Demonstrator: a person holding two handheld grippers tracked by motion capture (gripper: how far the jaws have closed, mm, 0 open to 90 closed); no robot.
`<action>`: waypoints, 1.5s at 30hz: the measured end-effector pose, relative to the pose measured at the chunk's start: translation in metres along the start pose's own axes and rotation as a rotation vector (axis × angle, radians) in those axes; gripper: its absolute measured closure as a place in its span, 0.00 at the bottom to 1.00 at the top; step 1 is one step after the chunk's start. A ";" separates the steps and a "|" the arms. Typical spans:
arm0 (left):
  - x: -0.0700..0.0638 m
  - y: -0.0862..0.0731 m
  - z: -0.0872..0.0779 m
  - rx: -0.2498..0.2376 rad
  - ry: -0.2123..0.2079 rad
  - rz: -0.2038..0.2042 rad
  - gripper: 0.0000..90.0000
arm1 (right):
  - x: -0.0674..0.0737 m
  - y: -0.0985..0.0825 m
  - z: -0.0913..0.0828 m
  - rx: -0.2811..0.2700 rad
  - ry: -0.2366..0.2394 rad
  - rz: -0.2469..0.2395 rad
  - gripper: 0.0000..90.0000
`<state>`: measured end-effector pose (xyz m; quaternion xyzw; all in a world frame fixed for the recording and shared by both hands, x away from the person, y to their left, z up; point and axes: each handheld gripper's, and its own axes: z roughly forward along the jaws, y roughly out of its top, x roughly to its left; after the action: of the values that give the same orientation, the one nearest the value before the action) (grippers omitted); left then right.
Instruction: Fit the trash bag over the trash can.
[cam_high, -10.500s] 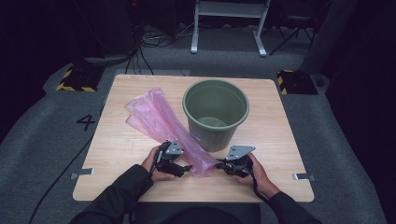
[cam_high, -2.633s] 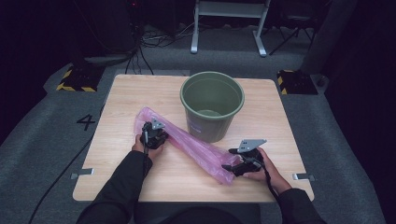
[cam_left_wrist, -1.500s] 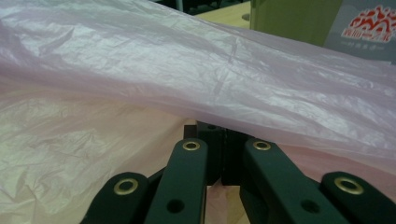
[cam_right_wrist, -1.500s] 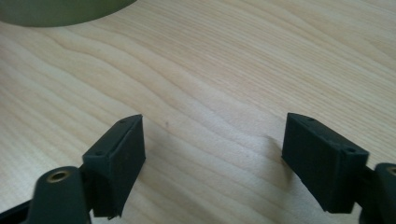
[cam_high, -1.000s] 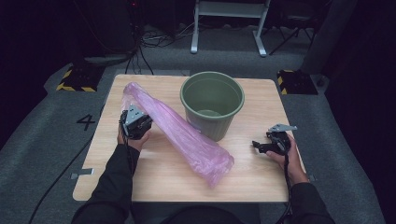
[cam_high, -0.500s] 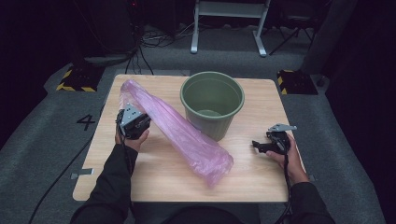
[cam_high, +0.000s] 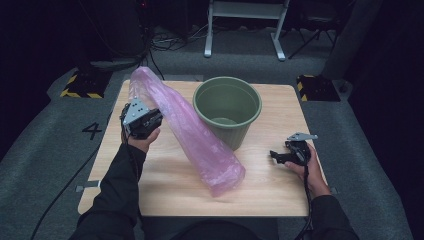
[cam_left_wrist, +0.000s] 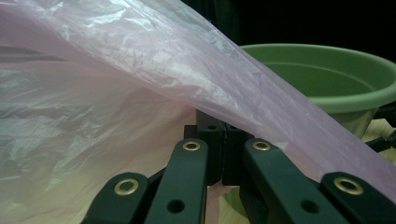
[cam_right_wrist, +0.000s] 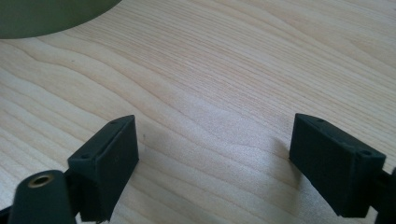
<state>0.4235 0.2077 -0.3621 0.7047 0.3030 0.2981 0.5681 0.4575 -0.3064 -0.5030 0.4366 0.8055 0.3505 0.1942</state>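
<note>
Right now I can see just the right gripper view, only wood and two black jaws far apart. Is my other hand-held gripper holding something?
Observer: Yes. The left hand-held gripper is shut on a pink plastic bag.
Operator: Is the whole bag up in the air?
Observer: No. The held end is raised at the table's left side, and the far end rests on the wood near the front edge.
Operator: What's that green thing at the top corner of my view?
Observer: A green bucket, upright and open, standing behind the bag toward the table's far side.
Operator: Is my right hand-held gripper near the bag?
Observer: No, it sits apart, at the right of the table, with bare wood between.
</note>
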 end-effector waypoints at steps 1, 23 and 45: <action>-0.003 0.006 0.002 -0.004 -0.009 0.016 0.99 | 0.000 0.000 0.000 0.000 0.000 0.000 0.17; -0.033 0.066 0.068 0.098 -0.176 0.137 0.99 | 0.007 0.027 -0.048 -0.197 0.066 0.011 0.27; -0.064 0.071 0.114 0.286 -0.279 0.253 0.99 | 0.052 0.158 -0.103 -0.400 0.120 -0.194 0.30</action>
<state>0.4759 0.0755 -0.3172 0.8448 0.1700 0.2209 0.4567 0.4555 -0.2441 -0.3174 0.2885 0.7684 0.5081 0.2611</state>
